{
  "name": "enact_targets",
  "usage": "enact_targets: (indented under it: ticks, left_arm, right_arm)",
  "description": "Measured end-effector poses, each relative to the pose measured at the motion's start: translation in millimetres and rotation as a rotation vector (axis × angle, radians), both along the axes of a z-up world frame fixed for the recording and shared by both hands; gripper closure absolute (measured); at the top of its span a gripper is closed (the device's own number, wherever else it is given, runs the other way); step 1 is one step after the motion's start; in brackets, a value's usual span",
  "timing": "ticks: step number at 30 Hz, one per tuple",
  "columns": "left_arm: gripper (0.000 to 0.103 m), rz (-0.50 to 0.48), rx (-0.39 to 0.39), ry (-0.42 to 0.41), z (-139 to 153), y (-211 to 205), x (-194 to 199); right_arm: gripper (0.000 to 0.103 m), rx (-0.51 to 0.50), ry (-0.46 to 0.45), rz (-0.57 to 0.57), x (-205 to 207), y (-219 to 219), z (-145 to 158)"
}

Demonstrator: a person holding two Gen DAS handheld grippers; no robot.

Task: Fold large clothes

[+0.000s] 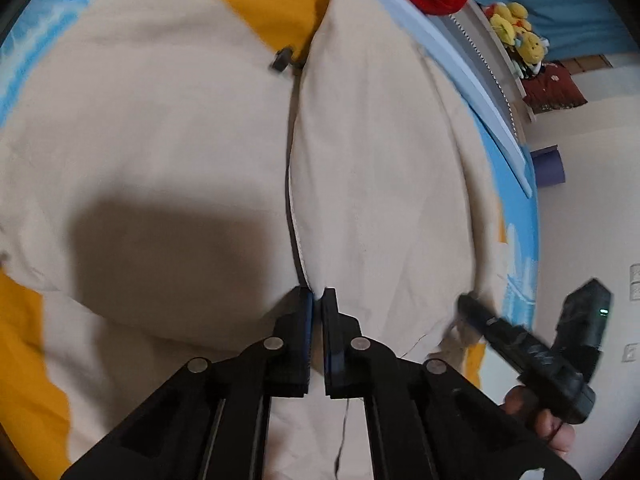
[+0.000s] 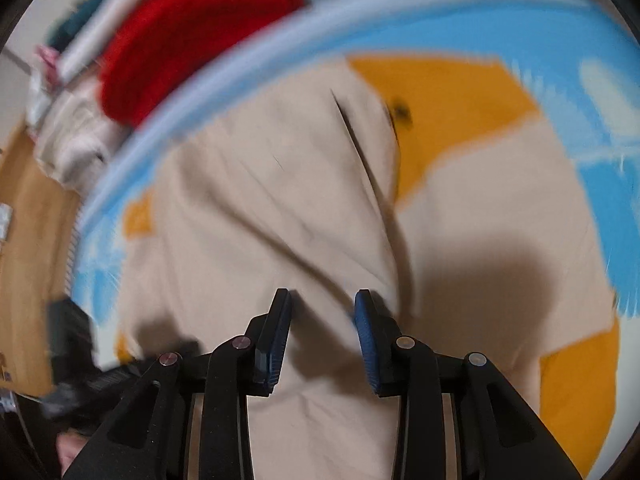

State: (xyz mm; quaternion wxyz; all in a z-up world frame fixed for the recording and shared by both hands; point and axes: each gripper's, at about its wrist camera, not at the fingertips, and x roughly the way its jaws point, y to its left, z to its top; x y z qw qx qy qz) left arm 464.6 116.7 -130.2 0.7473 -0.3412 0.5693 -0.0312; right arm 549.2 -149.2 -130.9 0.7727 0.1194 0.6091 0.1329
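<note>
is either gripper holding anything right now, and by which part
The left gripper pinches the beige jacket at its zipper edge, near the hem. The right gripper is open, holding nothing.

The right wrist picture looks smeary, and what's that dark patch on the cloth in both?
Right wrist view: motion blur smears the red garment and beige jacket. Left wrist view: sharper, edges bent by the fisheye. The dark patches are shadows on the jacket.

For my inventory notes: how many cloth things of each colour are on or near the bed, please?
Beige zip-front garment with orange lining: 1
Red knitted cloth bundle: 1
Blue and white patterned bed sheet: 1
Yellow plush toys: a cluster, number unclear, counted as 1
Total: 4
</note>
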Motion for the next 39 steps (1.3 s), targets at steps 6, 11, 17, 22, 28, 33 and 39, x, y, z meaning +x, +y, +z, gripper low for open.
enact_targets:
  ticks: [6,11,17,22,28,33,39]
  left_arm:
    - [0.094,0.001,0.241,0.064,7,-9,-4]
    - [0.089,-0.029,0.413,-0.069,49,-27,-6]
    - [0.086,-0.213,0.177,0.013,12,-68,5]
    - [0.088,-0.265,0.186,0.082,1,-71,1]
    - [0.088,-0.154,0.206,0.015,15,-41,4]
    - [0.088,-0.143,0.195,0.143,-8,-31,-4]
    - [0.084,-0.12,0.239,-0.038,53,-18,-9]
  right_arm:
    - [0.069,-0.078,0.065,0.048,-1,8,-14]
    - [0.069,-0.068,0.007,0.084,-4,16,13]
    - [0.069,-0.016,-0.221,0.12,-8,25,59]
    - [0.069,-0.146,-0.055,0.053,1,13,9]
    - [0.069,-0.177,-0.077,0.006,-2,3,23]
    - [0.069,-0.254,-0.1,0.025,-8,7,33]
    - [0.069,-0.205,-0.247,-0.053,-19,-15,78]
